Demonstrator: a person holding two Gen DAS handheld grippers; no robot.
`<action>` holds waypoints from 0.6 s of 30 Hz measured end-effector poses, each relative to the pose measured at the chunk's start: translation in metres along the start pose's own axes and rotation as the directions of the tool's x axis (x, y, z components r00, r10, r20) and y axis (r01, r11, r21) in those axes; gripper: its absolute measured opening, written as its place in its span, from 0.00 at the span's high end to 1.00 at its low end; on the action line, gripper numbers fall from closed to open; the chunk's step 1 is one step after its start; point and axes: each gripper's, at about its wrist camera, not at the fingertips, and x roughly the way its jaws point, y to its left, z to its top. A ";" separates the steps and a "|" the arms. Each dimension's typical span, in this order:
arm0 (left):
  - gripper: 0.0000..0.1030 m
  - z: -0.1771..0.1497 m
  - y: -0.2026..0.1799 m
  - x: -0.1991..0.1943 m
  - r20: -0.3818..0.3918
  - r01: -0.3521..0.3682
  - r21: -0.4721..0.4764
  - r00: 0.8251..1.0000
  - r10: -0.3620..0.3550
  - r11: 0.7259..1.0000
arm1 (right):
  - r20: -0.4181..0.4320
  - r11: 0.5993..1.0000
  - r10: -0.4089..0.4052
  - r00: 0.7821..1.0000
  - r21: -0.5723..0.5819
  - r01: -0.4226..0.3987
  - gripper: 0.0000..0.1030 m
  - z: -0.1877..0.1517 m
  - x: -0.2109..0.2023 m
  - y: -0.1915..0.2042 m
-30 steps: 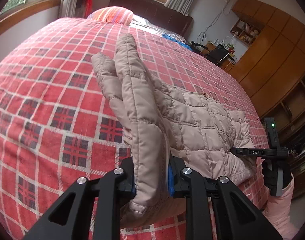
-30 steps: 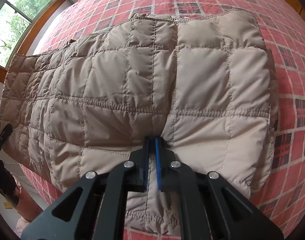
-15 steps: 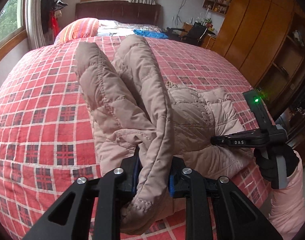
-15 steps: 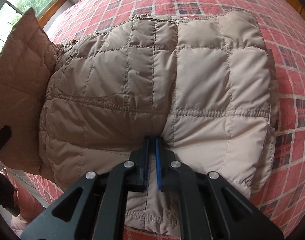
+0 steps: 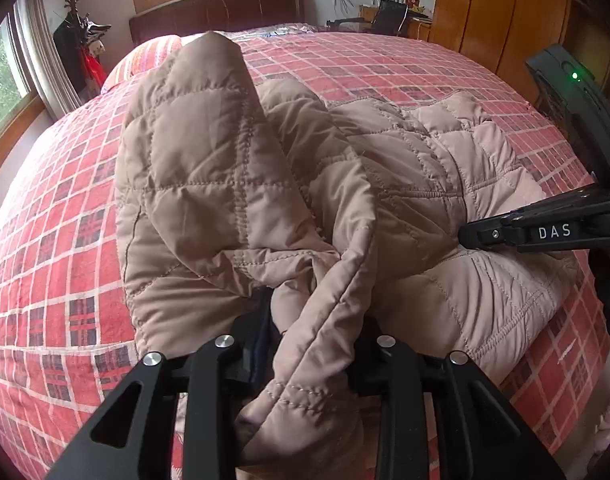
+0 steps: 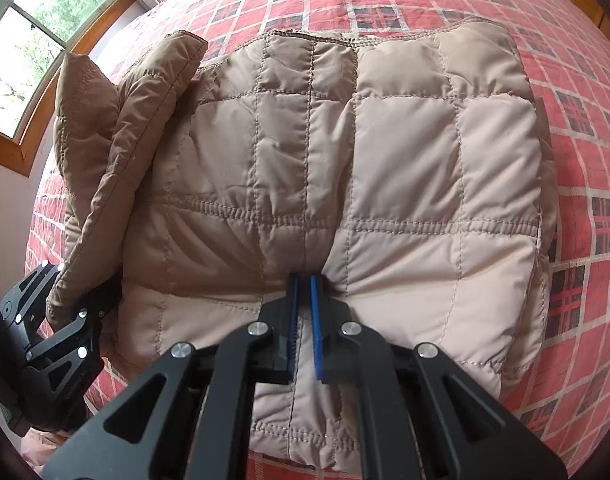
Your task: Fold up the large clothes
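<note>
Left wrist view: left tool (image 5: 305, 344) clenched on a bunched fold of the tan quilted jacket (image 5: 233, 184), raised part standing up off the bed (image 5: 57, 240). Fabric spills down between and over the fingers, hiding most of the pads. Rest of the jacket lies flat on the red plaid bedspread, toward the right.

Right tool (image 5: 465, 236) visible at the right edge of this view, tip pressed into the jacket's near hem; black body lettered DAS, green light lit above it.

Right wrist view: right tool (image 6: 303, 292) gripping the jacket (image 6: 385, 168) at a seam near the hem, blue pads (image 6: 314, 320) almost together with a thin fold of cloth between them. Quilted panel spreads flat ahead on the bed (image 6: 585, 80). At the left, a sleeve or side section is lifted and folded inward, held by the left tool (image 6: 85, 304) (its fingertips are buried in fabric here).

Window (image 6: 45, 40) with a wooden frame at upper left; wooden headboard (image 5: 217, 12) and wardrobe (image 5: 485, 12) beyond the bed.
</note>
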 end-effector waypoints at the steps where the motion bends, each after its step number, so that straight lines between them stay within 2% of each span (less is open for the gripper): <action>1: 0.70 0.000 0.000 0.000 0.001 0.001 0.000 1.000 -0.001 1.000 | 0.000 1.000 0.000 1.000 0.000 0.000 0.96 0.000 0.000 0.000; 6: 0.68 0.002 0.009 -0.006 0.002 0.054 -0.041 0.999 -0.054 0.998 | -0.004 1.000 0.006 1.000 0.003 -0.006 0.96 0.000 0.000 0.000; 8: 0.62 0.001 0.018 -0.011 0.006 0.088 -0.055 0.996 -0.088 0.995 | -0.007 1.000 0.010 1.000 0.002 -0.010 0.96 0.001 0.000 -0.002; 9: 0.55 0.002 0.020 -0.015 0.011 0.119 -0.066 0.993 -0.119 0.991 | -0.008 1.000 0.013 1.000 0.002 -0.013 0.96 0.001 0.000 -0.002; 10: 0.49 0.002 0.023 -0.019 0.013 0.153 -0.073 0.988 -0.152 0.986 | -0.011 1.000 0.017 1.000 0.004 -0.017 0.96 0.002 0.001 -0.004; 11: 0.47 0.002 0.027 -0.024 0.016 0.182 -0.084 0.983 -0.181 0.980 | -0.013 1.000 0.021 1.000 0.006 -0.021 0.96 0.004 0.001 -0.006; 15: 0.46 0.002 0.048 -0.049 0.040 0.252 -0.157 0.968 -0.249 0.955 | -0.019 0.999 0.036 0.999 0.009 -0.036 0.96 0.007 0.002 -0.012; 18: 0.46 0.002 0.067 -0.073 0.091 0.302 -0.218 0.953 -0.289 0.928 | -0.021 0.999 0.037 0.999 0.007 -0.036 0.96 0.009 0.002 -0.014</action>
